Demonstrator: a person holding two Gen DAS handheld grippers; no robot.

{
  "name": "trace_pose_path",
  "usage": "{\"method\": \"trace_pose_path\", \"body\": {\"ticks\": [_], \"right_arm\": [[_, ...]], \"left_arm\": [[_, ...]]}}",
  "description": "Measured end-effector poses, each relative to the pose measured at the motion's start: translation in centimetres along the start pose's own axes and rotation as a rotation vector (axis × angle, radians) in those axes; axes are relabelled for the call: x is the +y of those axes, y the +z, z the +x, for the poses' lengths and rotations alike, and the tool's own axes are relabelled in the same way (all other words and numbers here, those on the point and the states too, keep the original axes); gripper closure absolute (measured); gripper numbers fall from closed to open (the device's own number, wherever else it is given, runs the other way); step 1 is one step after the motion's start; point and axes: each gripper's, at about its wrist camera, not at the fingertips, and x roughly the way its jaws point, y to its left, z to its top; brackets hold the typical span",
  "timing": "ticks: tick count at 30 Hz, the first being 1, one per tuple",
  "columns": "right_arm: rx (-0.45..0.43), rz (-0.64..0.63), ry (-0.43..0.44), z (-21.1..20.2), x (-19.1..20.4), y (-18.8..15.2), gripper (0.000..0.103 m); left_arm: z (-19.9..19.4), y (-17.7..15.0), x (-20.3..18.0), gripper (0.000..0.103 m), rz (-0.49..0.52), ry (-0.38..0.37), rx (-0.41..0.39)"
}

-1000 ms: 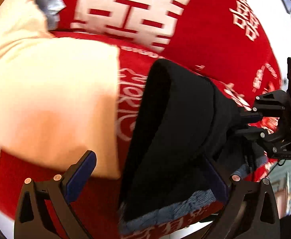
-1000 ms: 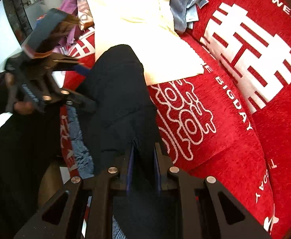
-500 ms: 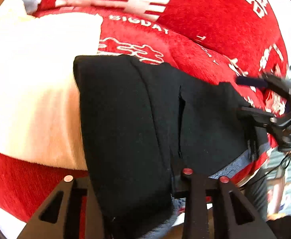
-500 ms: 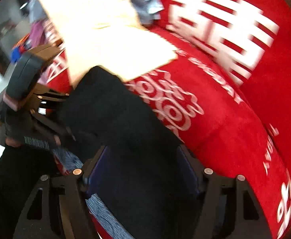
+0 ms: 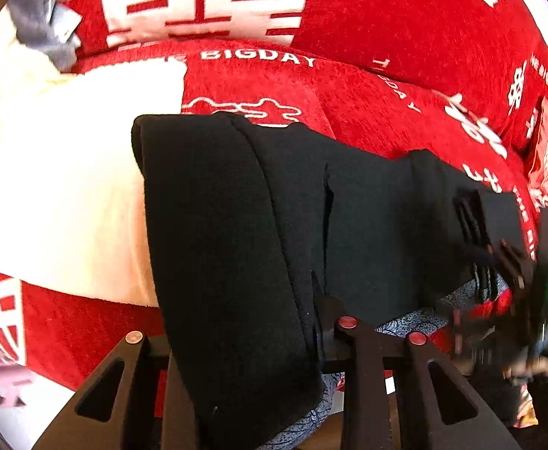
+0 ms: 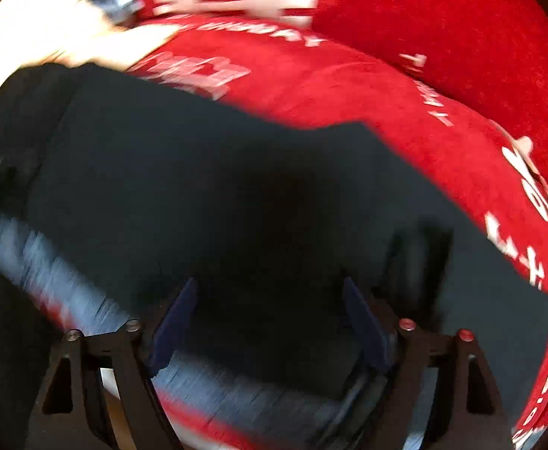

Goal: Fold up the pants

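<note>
Since a second ago my left tool (image 5: 244,341) has gone from spread wide to closing on a thick fold of the black pants (image 5: 367,225), while my right tool (image 6: 266,322) has let go; its jaws are opening, blue pads clear of the cloth below them. The pants lie folded in a long band across the red cover (image 5: 405,37). Beyond, to the left, lies a cream cloth (image 5: 60,187), with a grey garment (image 5: 45,30) farther back.

Left gripper (image 5: 236,337) closing, right gripper (image 6: 266,322) opening.
</note>
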Motion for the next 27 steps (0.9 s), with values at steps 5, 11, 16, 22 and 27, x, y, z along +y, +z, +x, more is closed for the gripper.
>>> {"method": "trace_pose_path", "body": {"ticks": [5, 11, 16, 22, 27], "right_arm": [[0.01, -0.102, 0.064, -2.5, 1.1, -4.2, 0.017], [-0.109, 0.068, 0.029, -6.8, -4.7, -4.8, 0.016], [-0.105, 0.227, -0.097, -7.1, -11.9, -5.5, 0.015], [-0.049, 0.308, -0.148, -3.9, -15.4, -6.1, 0.008], [-0.073, 0.292, -0.142, -3.3, -15.6, -6.2, 0.001]], "left_arm": [[-0.8, 0.8, -3.2, 0.076, 0.063, 0.049, -0.002], [-3.5, 2.1, -7.1, 0.077, 0.116, 0.019, -0.038], [-6.3, 3.7, -11.9, 0.077, 0.173, -0.026, -0.079], [-6.2, 4.7, -20.3, 0.077, 0.303, -0.036, -0.078], [-4.0, 4.4, -26.6, 0.077, 0.397, -0.055, -0.035]]}}
